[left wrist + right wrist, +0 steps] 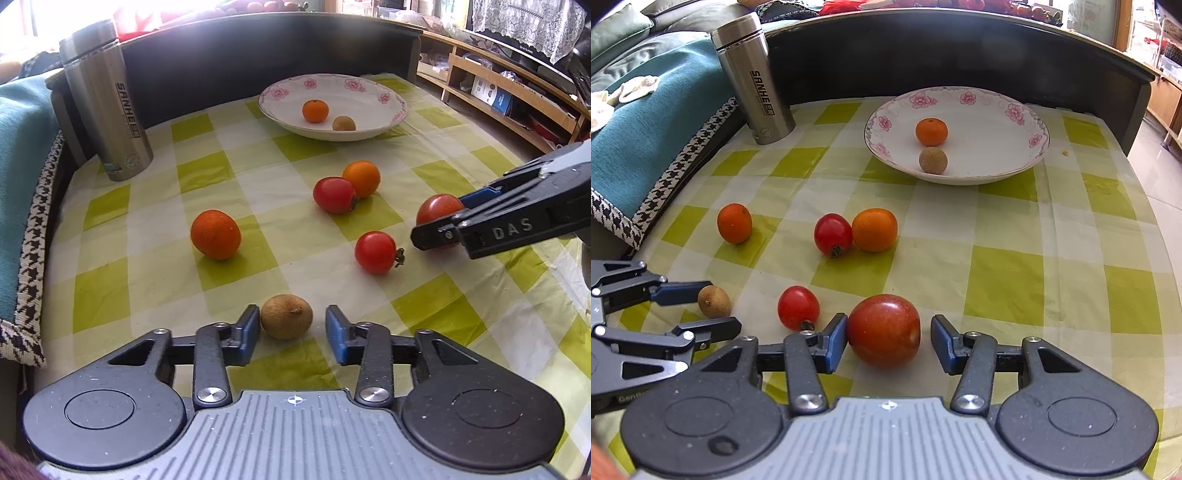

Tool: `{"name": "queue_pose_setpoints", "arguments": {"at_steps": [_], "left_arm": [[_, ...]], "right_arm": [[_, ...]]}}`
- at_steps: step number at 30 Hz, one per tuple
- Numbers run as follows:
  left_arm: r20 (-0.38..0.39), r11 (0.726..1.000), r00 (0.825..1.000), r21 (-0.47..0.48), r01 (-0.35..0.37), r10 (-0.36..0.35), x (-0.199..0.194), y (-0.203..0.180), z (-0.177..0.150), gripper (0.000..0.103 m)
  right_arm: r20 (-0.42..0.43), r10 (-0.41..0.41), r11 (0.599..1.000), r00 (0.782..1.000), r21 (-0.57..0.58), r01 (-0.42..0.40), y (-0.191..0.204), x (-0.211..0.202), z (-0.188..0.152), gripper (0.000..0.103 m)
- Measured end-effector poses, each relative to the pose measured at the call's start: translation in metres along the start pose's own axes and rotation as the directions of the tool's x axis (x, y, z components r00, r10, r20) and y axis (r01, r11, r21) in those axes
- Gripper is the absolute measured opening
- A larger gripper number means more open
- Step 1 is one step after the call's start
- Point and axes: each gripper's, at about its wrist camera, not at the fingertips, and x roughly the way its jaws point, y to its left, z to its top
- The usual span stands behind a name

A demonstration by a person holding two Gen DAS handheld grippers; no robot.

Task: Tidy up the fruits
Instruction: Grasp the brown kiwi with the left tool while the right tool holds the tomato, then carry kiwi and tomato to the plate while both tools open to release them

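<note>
A brown round fruit [286,316] [714,301] lies on the checked cloth between the fingers of my open left gripper [293,325] [720,305]; the left pad touches it and the right pad stands apart. My right gripper [889,339] [439,218] is open around a large red tomato [883,330] [437,210], with a gap at its right pad. Loose on the cloth are a small tomato [375,252] [798,307], a second tomato [334,195] [833,233] touching an orange [361,178] [874,229], and a mandarin [215,234] [734,223]. The flowered plate [280,92] [1015,110] holds an orange and a brown fruit.
A steel flask [107,103] [757,77] stands at the back left. A teal cushion [22,184] [653,122] borders the table's left edge. A dark raised board [258,48] runs behind the plate. Wooden shelves [498,92] stand beyond the right edge.
</note>
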Motion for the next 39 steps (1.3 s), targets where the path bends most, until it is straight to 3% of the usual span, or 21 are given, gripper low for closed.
{"name": "queue_pose_setpoints", "arguments": {"at_steps": [2, 7, 21, 30, 39], "left_arm": [[0.002, 1.0, 1.0, -0.006, 0.004, -0.004, -0.001, 0.0, -0.001, 0.042], [0.006, 1.0, 1.0, -0.008, 0.002, -0.002, -0.001, -0.001, 0.0, 0.037], [0.044, 0.999, 0.998, -0.027, 0.044, -0.043, -0.002, -0.014, 0.022, 0.037], [0.097, 0.997, 0.994, -0.052, 0.052, -0.047, 0.002, -0.009, 0.046, 0.037], [0.16, 0.998, 0.985, -0.027, 0.062, -0.057, 0.016, -0.01, 0.092, 0.037]], "right_arm": [[0.0, 0.005, 1.0, 1.0, 0.003, -0.005, 0.002, 0.0, 0.001, 0.045], [0.001, -0.023, 0.999, 1.0, -0.039, 0.023, 0.012, 0.001, 0.003, 0.045], [0.047, -0.028, 0.999, 0.999, 0.033, 0.027, -0.003, -0.019, 0.008, 0.045], [0.086, -0.033, 0.999, 0.996, 0.046, 0.03, -0.004, -0.021, 0.024, 0.045], [0.135, -0.043, 0.996, 0.99, 0.082, 0.032, -0.019, -0.012, 0.058, 0.045]]}}
